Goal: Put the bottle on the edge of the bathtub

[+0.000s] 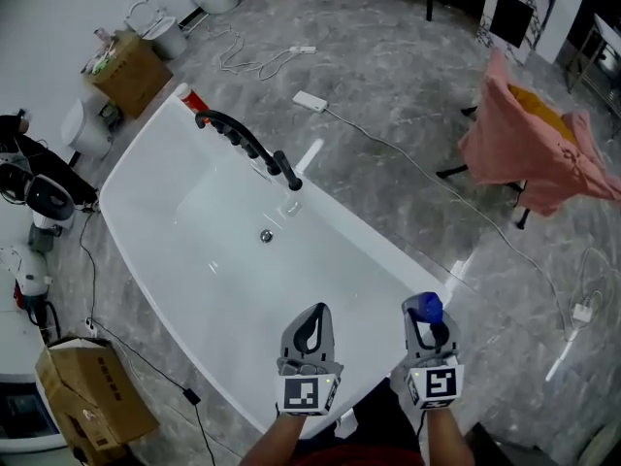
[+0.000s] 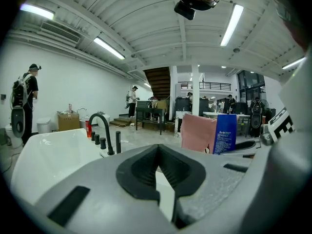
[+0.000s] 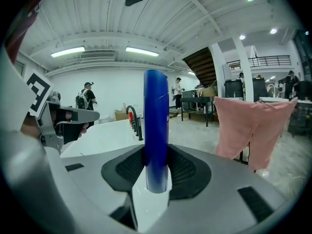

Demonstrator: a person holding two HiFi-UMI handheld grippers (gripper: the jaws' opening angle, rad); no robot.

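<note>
Fingers (image 3: 127, 168) of the right gripper (image 3: 156, 172) clamp a tall blue plastic bottle (image 3: 156, 121) upright, near the close rim of the white glossy bathtub (image 1: 378, 260); the left gripper (image 2: 157, 156) is closed, empty. Released on that narrow rim, it could topple.

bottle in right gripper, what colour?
Blue bottle, clearest in the right gripper view.
</note>
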